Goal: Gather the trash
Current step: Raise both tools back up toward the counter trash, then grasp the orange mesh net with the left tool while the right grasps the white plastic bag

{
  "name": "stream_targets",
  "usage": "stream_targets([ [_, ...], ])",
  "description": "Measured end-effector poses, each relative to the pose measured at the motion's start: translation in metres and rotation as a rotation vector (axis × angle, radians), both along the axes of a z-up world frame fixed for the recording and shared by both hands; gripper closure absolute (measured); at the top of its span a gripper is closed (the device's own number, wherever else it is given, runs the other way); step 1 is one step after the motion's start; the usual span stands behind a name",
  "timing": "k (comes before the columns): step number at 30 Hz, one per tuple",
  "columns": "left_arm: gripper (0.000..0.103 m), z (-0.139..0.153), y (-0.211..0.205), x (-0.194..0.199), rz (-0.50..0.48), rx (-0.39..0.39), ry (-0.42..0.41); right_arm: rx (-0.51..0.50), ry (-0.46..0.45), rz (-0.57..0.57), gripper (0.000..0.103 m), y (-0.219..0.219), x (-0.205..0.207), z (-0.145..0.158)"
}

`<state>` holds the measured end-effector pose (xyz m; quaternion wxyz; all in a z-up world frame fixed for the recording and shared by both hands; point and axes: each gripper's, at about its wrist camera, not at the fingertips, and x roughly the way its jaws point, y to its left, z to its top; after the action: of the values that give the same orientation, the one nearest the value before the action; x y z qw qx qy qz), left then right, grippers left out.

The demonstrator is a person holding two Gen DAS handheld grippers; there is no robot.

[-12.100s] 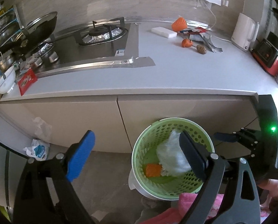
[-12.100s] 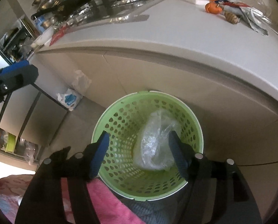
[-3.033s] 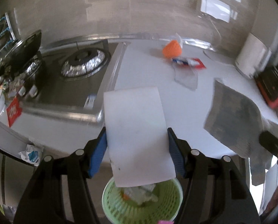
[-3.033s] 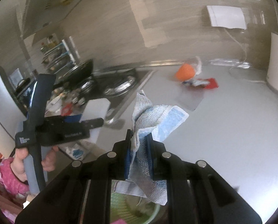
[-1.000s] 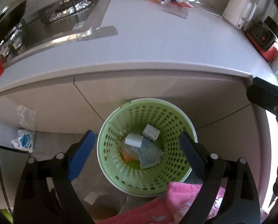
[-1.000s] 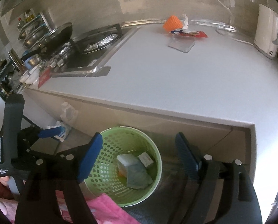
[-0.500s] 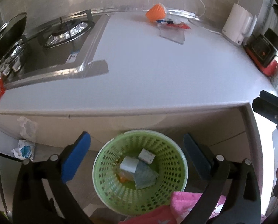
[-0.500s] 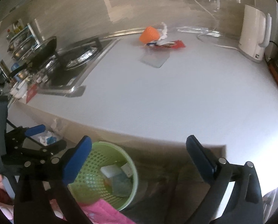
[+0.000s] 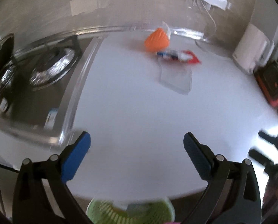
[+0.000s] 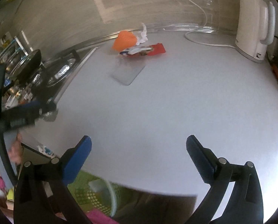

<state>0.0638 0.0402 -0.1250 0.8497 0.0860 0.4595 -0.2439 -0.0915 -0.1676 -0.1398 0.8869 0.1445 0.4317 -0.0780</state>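
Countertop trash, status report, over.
Both hand-held grippers, left and right, open, empty. Orange wrapper, red packet, clear bag on counter. Path clear.

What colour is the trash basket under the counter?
The basket is light green with little holes all over. The left wrist view shows it best, though it is blurry.

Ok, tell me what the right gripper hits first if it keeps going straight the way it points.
Probably bare countertop. The right gripper is open and empty, angled down at the white surface. The clear plastic sheet and the orange item lie farther along that line, though depth is hard to judge.
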Motion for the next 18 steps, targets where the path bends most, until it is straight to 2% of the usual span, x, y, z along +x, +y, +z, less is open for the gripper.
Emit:
stream_targets([
  [7, 0.008, 0.008, -0.063, 0.078, 0.045, -0.060, 0.006, -0.027, -0.006, 0.030, 0.003, -0.047, 0.048, 0.000],
  [10, 0.008, 0.005, -0.088, 0.103, 0.057, -0.052, 0.007, -0.042, -0.015, 0.044, 0.003, -0.066, 0.071, 0.002],
  [18, 0.008, -0.018, -0.166, 0.178, 0.071, 0.065, -0.002, -0.037, -0.032, 0.073, 0.002, -0.109, 0.121, -0.004],
])
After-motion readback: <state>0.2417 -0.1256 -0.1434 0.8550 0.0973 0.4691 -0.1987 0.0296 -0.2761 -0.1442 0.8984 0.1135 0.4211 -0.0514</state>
